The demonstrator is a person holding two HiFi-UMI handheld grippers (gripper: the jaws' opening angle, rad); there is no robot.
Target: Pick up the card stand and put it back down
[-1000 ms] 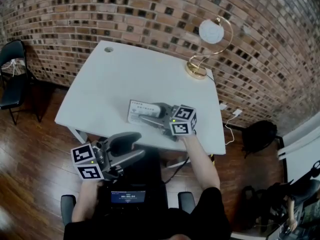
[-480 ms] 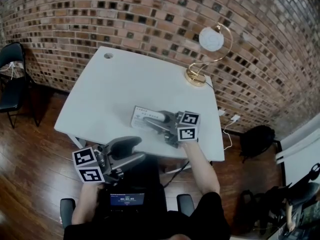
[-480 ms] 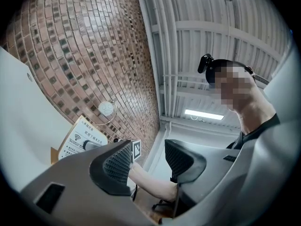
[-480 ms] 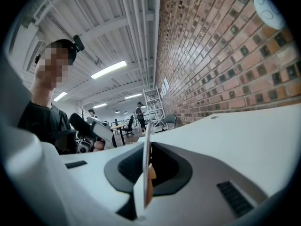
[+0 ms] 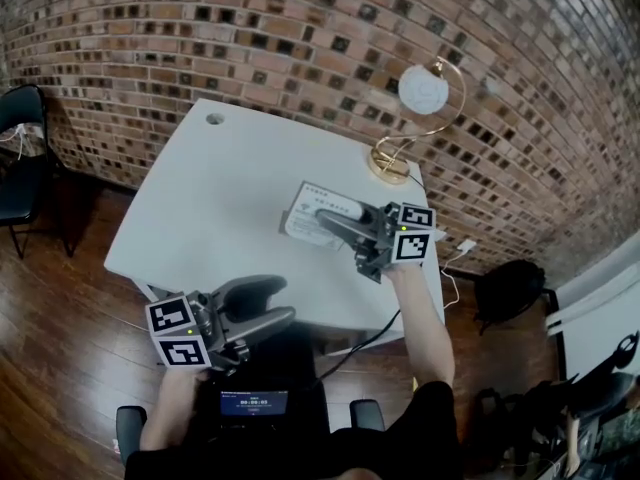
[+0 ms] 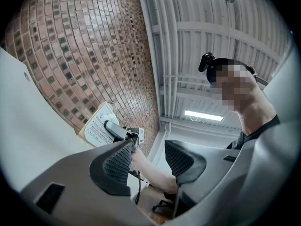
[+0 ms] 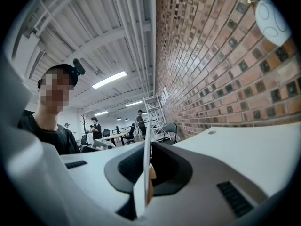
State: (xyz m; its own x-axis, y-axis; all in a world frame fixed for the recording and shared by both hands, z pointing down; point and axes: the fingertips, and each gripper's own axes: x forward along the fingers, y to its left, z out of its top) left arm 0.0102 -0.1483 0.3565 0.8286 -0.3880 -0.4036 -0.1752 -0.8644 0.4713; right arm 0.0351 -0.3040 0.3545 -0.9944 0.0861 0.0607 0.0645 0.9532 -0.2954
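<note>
Moved: right gripper [image 5: 335, 218] and card stand [image 5: 305, 208] sit nearer the lamp than a second ago; its fingers, spread around the stand then, now pinch it.
Right fingers: pressed together on the card stand [image 7: 140, 192], whose sheet stands edge-on between the two pads in the right gripper view.
Card stand: one, a white printed card in a stand, clamped at the right fingertips and sticking out past them; in the left gripper view the stand [image 6: 96, 126] shows against the brick wall, so it appears raised off the table, though how far I cannot tell.
Left fingers: spread apart on the left gripper [image 6: 149, 157], nothing between the pads; only the person's far forearm shows through the gap.
Left gripper: one [image 5: 280, 300], held short of the table's near edge, well apart from the right fingers and the stand.
Marker cubes: two, one behind the fingers of each gripper.
Table: one, white [image 5: 220, 188], under the right fingers, ahead of the left fingertips.
Lamp: one, gold with a round white head [image 5: 423, 88], on the table beyond the right fingertips, near them.
Chair: one, black [image 5: 20, 138], on the wood floor far to the left of both pairs of fingers.
</note>
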